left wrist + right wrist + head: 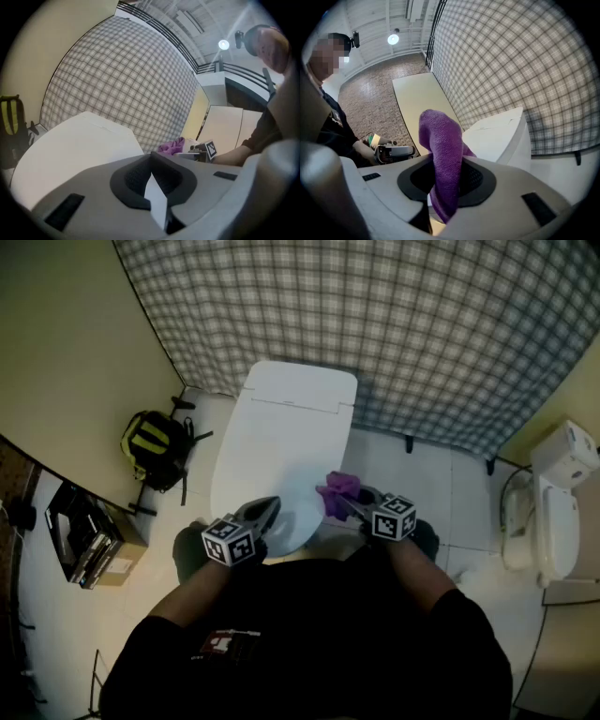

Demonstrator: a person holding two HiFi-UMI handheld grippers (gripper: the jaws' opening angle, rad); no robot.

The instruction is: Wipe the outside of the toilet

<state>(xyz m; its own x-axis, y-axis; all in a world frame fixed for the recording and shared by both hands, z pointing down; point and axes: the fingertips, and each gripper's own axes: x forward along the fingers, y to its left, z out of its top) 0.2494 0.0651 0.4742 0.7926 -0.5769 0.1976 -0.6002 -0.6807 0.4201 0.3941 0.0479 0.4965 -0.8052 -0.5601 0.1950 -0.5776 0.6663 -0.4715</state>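
A white toilet point(281, 442) with its lid down stands before me, against a checked curtain. My right gripper point(345, 502) is shut on a purple cloth point(337, 487), held at the right side of the toilet's front rim. In the right gripper view the cloth point(439, 140) stands up out of the jaws, with the toilet point(499, 133) behind it. My left gripper point(270, 510) hovers over the front of the lid; its jaws meet at the tips with nothing between them. The left gripper view looks along the lid point(79, 145) and shows the cloth point(171, 146) to the right.
A black and yellow backpack point(155, 448) leans on the wall left of the toilet. A box of items point(86, 542) sits at the near left. A second white fixture point(555, 512) stands at the right. The checked curtain point(422, 324) hangs behind the toilet.
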